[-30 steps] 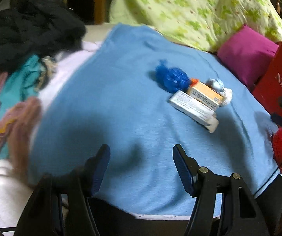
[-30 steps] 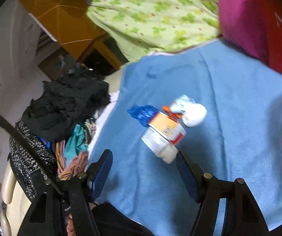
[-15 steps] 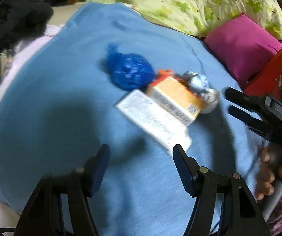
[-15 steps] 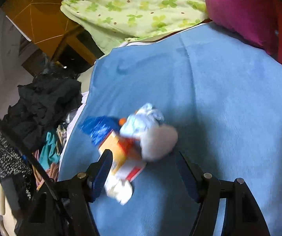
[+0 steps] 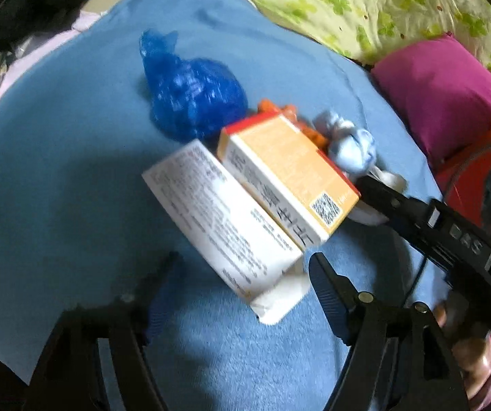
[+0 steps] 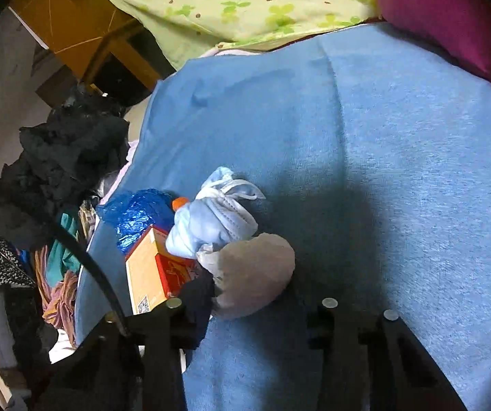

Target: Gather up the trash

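Both grippers have dropped closer to the trash on the blue blanket (image 5: 74,178). The left gripper (image 5: 242,294), jaws just widened, straddles the near end of the white box (image 5: 218,219) without pinching it. The right gripper (image 6: 255,308) has just been closing on the grey wad (image 6: 255,274), right of the orange box (image 5: 289,174); contact is unclear.

- On your orange box (image 5: 286,171) — a QR code at one end and blurred large characters along its side, unreadable.
- The white box (image 5: 221,219) carries fine print, too blurred to read.
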{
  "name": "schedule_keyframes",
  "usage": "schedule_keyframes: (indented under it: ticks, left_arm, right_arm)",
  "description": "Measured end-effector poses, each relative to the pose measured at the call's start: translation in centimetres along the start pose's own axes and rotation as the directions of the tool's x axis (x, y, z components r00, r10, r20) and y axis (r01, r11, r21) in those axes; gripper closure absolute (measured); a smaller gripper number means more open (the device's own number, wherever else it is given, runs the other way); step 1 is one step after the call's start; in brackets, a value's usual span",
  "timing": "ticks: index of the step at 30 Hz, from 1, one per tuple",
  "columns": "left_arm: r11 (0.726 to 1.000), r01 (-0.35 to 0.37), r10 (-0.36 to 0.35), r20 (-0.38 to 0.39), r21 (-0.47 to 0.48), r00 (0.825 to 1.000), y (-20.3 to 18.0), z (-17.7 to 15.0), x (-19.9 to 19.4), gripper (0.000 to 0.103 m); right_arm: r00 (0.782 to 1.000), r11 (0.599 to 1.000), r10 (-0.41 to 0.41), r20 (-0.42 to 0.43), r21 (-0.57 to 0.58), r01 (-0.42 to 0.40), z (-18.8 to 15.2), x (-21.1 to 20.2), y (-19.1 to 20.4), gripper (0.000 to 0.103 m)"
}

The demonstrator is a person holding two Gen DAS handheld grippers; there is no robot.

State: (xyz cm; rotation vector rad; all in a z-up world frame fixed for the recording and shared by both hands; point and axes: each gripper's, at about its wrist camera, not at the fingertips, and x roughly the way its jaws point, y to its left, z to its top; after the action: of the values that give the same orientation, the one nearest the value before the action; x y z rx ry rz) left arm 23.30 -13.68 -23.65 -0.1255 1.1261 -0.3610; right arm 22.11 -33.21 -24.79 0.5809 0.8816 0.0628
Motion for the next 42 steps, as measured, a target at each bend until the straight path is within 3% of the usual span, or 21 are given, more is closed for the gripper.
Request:
schedule_keyframes:
  ticks: [3,10,12,17,19,20,21,26,27,28,29,32,36,42]
  left_arm:
    - [1.0,0.013,-0.013,0.007,-0.007,1.0,0.7,-0.2,-0.3,0.029]
    - [1.0,0.002,-0.002,-0.024,-0.007,1.0,5.0,-1.2,-2.6,0.06]
    - [1.0,-0.004,0.004,-0.035,0.0,0.999,6.5,-1.6,-3.7,0.06]
    - [0.995,-0.095,0.095,-0.02,0.007,0.995,9.7,-1.7,-6.3,0.057]
    - [0.994,-0.106,0.106,-0.004,0.014,0.994,10.0,-1.4,-7.0,0.045]
    - [0.994,-0.11,0.11,0.003,0.019,0.994,9.7,-1.1,-7.1,0.033]
    - [0.993,-0.115,0.114,0.01,0.023,0.993,9.2,-0.7,-6.8,0.03]
    - [0.986,-0.164,0.164,-0.001,0.006,0.986,8.3,1.1,-3.8,0.031]
    - [0.987,-0.16,0.16,-0.017,-0.013,0.987,8.5,1.1,-3.1,0.036]
    - [0.987,-0.158,0.158,-0.021,-0.023,0.987,8.8,1.3,-2.6,0.05]
    - [0.985,-0.171,0.171,-0.005,-0.021,0.985,9.0,1.2,-2.8,0.058]
    - [0.991,-0.132,0.133,0.011,-0.021,0.991,9.2,1.1,-3.8,0.059]
    - [0.99,-0.143,0.142,0.088,0.007,0.986,7.6,0.2,-7.9,0.06]
    - [0.985,-0.144,0.11,0.29,0.097,0.95,2.8,-2.0,-16.8,0.06]
  right_arm:
    - [1.0,1.0,0.016,0.019,0.011,-0.016,-0.4,-1.5,0.1,0.062]
    - [0.998,1.0,0.03,0.052,0.001,-0.03,-2.4,-5.5,1.0,0.062]
    - [0.998,0.999,0.036,0.058,-0.003,-0.036,-3.3,-6.7,1.4,0.062]
    - [0.996,0.999,0.051,0.077,-0.006,-0.051,-5.0,-8.6,2.6,0.062]
    - [0.995,0.998,0.066,0.08,0.001,-0.067,-5.7,-8.9,3.0,0.062]
    - [0.994,0.998,0.07,0.08,0.003,-0.07,-5.9,-9.0,3.1,0.062]
    - [0.994,0.997,0.071,0.079,0.0,-0.071,-6.1,-9.1,3.3,0.062]
    - [0.995,0.998,0.062,0.082,-0.02,-0.06,-6.7,-10.1,4.1,0.062]
    - [0.994,0.998,0.063,0.087,-0.02,-0.061,-6.8,-10.5,4.1,0.062]
    - [0.994,0.998,0.065,0.091,-0.021,-0.063,-6.9,-10.8,4.1,0.062]
    - [0.993,0.998,0.066,0.096,-0.025,-0.064,-7.1,-11.2,4.2,0.062]
    - [0.991,0.997,0.065,0.113,-0.04,-0.061,-7.7,-12.3,4.8,0.062]
    - [0.985,0.995,0.073,0.157,-0.077,-0.061,-8.2,-14.6,6.3,0.062]
    - [0.966,0.99,0.075,0.247,-0.135,-0.042,-8.9,-20.1,8.6,0.062]
